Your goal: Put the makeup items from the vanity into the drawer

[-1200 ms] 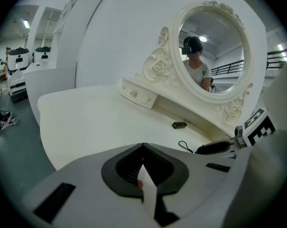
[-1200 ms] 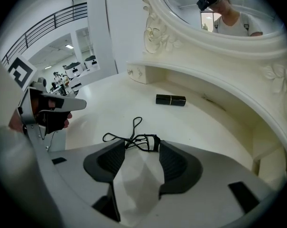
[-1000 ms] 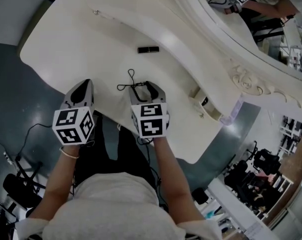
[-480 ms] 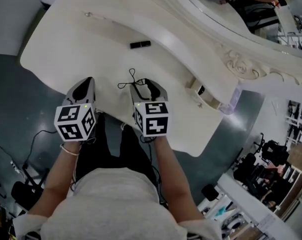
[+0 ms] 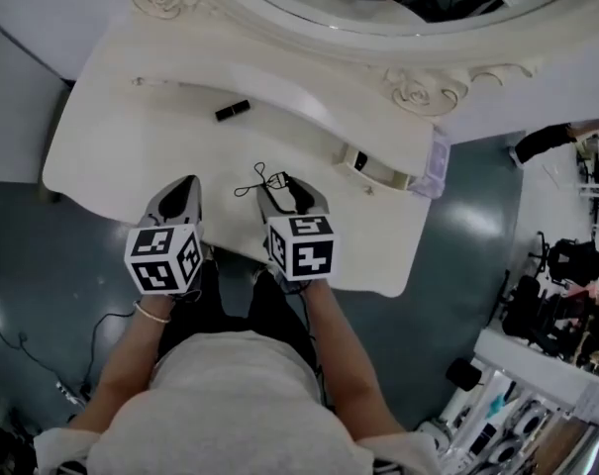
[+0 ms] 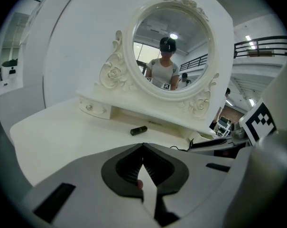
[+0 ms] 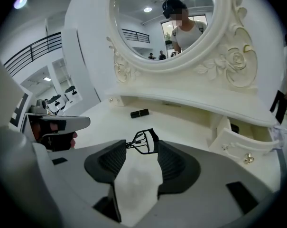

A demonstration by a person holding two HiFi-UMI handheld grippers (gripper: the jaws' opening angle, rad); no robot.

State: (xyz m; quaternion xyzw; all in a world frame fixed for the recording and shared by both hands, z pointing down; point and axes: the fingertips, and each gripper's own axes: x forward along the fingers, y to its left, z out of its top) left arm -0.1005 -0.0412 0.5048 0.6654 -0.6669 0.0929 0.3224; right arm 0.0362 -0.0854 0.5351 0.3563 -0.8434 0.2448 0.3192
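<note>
A black eyelash curler [image 5: 262,179] [image 7: 144,141] lies on the white vanity top [image 5: 131,156]. My right gripper [image 5: 287,188] [image 7: 142,148] is open, its fingertips just short of the curler and either side of it, pads not touching it. Further back lies a black lipstick tube [image 5: 232,110] [image 7: 139,113] [image 6: 138,130]. My left gripper [image 5: 183,191] [image 6: 143,148] hangs over the table's front edge, shut and empty. At the right the small drawer [image 5: 383,178] [image 7: 238,144] stands pulled out, with a dark item inside.
An oval mirror in a carved frame [image 6: 174,46] rises behind the top and reflects the person. A closed drawer with a knob [image 6: 88,107] sits at the back left. Beyond the front edge is grey floor [image 5: 42,255] with cables.
The head view has swung, so the vanity now lies more level in the picture. Both grippers have lifted a little and rolled. The curler and lipstick have not moved.
</note>
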